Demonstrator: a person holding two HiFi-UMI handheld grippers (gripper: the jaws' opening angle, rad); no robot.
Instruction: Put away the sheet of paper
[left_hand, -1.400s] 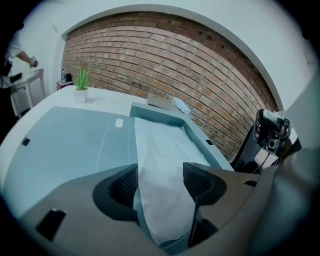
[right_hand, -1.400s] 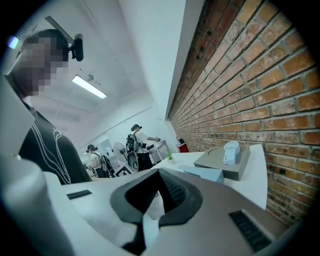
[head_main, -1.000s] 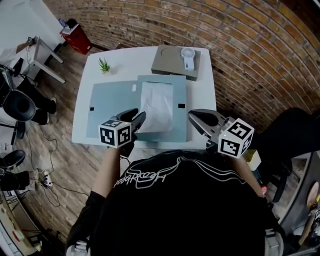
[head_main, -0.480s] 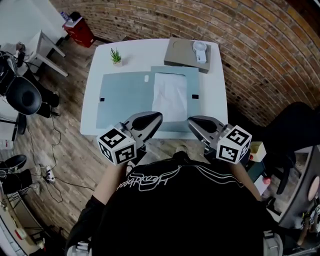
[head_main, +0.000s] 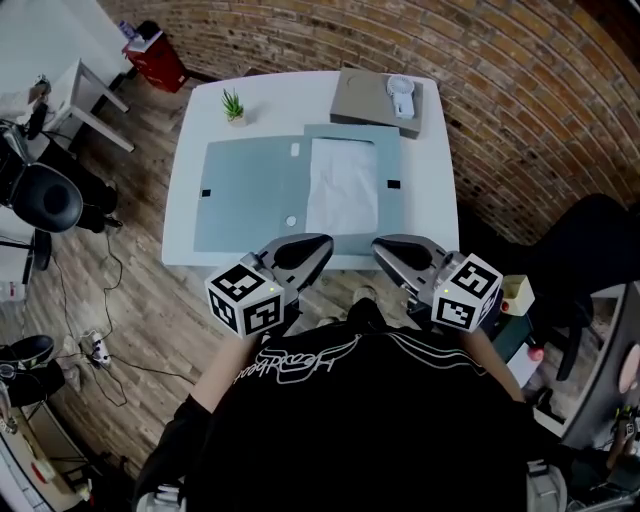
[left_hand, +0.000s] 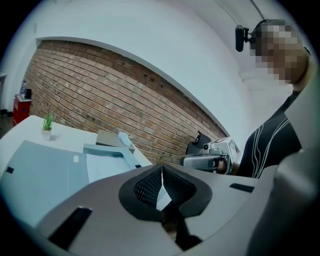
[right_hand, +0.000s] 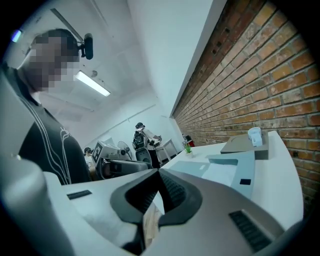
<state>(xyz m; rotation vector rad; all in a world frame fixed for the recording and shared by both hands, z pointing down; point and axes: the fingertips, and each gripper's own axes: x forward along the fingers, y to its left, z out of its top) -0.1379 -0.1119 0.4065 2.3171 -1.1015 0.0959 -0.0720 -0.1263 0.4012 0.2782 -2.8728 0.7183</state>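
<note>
A white sheet of paper (head_main: 343, 185) lies flat on the right half of an open grey-blue folder (head_main: 250, 185) on the white table (head_main: 190, 245). Both grippers hang at the table's near edge, close to the person's chest, away from the paper. My left gripper (head_main: 318, 247) is shut with nothing between its pads; in the left gripper view its jaws (left_hand: 162, 172) meet, with the folder (left_hand: 45, 170) and paper (left_hand: 102, 167) beyond. My right gripper (head_main: 385, 247) also looks shut and empty (right_hand: 159, 175), and the paper (right_hand: 222, 172) lies ahead of it.
A flat grey box (head_main: 365, 105) with a small white fan (head_main: 402, 95) on it stands at the table's far right. A small potted plant (head_main: 235, 105) sits at the far left corner. A brick wall runs behind the table, and an office chair (head_main: 40, 200) stands on the floor at left.
My left gripper has drawn back from the paper's near left corner to the table edge, and its jaws have closed. The paper now lies flat in the folder. The right gripper has barely moved.
</note>
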